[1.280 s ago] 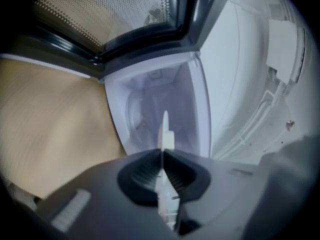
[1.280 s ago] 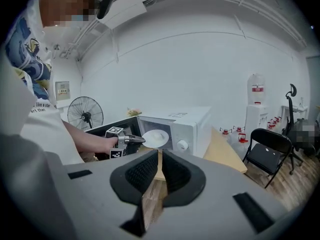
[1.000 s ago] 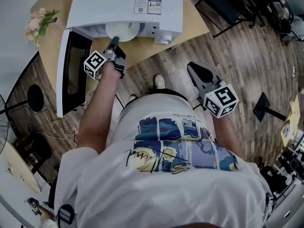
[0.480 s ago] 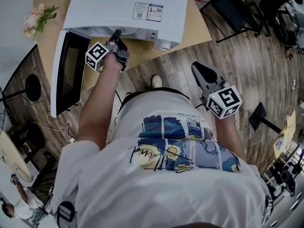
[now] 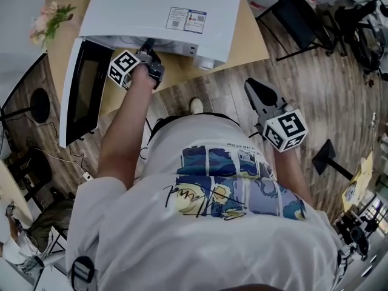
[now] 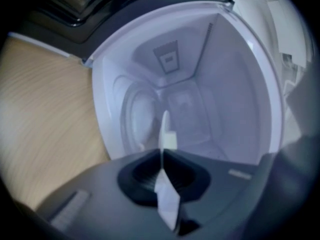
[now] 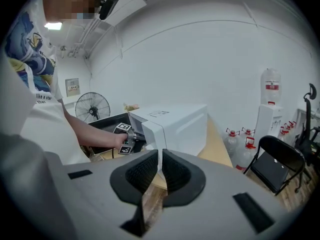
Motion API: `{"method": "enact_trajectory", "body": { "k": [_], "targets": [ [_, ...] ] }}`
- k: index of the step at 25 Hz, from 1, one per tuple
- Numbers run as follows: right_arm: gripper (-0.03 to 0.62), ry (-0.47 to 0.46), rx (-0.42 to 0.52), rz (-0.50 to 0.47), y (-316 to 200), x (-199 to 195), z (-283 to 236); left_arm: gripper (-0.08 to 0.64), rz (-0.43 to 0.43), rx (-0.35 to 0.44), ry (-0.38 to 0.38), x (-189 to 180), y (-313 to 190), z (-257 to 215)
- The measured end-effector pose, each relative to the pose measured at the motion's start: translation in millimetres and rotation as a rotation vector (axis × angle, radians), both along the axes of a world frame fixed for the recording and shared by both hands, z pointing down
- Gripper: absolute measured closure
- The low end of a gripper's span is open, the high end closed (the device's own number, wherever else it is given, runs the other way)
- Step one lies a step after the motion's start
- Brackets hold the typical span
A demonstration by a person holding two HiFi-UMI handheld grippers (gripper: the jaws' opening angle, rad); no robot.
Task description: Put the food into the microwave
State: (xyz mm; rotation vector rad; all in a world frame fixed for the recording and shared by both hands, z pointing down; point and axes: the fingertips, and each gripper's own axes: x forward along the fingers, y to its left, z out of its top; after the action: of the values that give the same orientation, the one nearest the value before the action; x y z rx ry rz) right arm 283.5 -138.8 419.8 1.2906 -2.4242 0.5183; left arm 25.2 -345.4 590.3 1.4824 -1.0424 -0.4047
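**Item: plate** [image 6: 163, 128]. Thin, white and round-rimmed, seen edge-on. It lies within the mouth of the microwave [image 5: 157, 5], held by its near rim. What lies on it cannot be made out.

**Left gripper** [image 5: 147, 45]. Clenched on the plate's rim, with its tip at the cavity opening and the marker cube just outside.

**Cavity** [image 6: 225, 99]. Smooth white walls and rounded corners, with free space all round the plate.

**Door** [image 5: 82, 90]. Dark glass in a white frame, swung fully open to the left. It reaches out past the near edge of the table [image 5: 182, 68].

**Table.** Pale tan wood grain. A bare strip runs between the microwave's front and the near edge. A bunch of flowers [image 5: 50, 20] stands at the far left corner.

**Microwave body.** A glossy white box with a printed label on top.

**Right gripper** [image 5: 253, 91]. Its ribbed black pads are closed together with nothing between them. It hangs over the plank floor [image 5: 315, 102], well clear of the table's near edge.

**Surroundings.** A black folding chair [image 5: 297, 14] stands to the right of the table. A fan [image 7: 93, 106] and water bottles [image 7: 235, 140] stand further off.

**Change noted.** A second ago the plate showed as a white disc in front of the opening. It is now hidden under the microwave's top edge, and the left gripper has followed it in.
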Motion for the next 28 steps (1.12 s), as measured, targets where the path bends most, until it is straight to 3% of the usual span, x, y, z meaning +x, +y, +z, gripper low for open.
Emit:
{"method": "enact_trajectory", "body": {
  "k": [12, 22, 28],
  "targets": [
    [0.568, -0.006, 0.000, -0.040, -9, 7, 2, 0.497, 0.080, 0.029, -0.345, 0, -3, 3],
    [0.568, -0.009, -0.001, -0.072, -9, 5, 3, 0.433, 0.151, 0.070, -0.721, -9, -1, 3],
    [0.568, -0.004, 0.005, -0.080, -8, 5, 0, 0.411, 0.178, 0.076, -0.835, -13, -2, 3]
  ]
}}
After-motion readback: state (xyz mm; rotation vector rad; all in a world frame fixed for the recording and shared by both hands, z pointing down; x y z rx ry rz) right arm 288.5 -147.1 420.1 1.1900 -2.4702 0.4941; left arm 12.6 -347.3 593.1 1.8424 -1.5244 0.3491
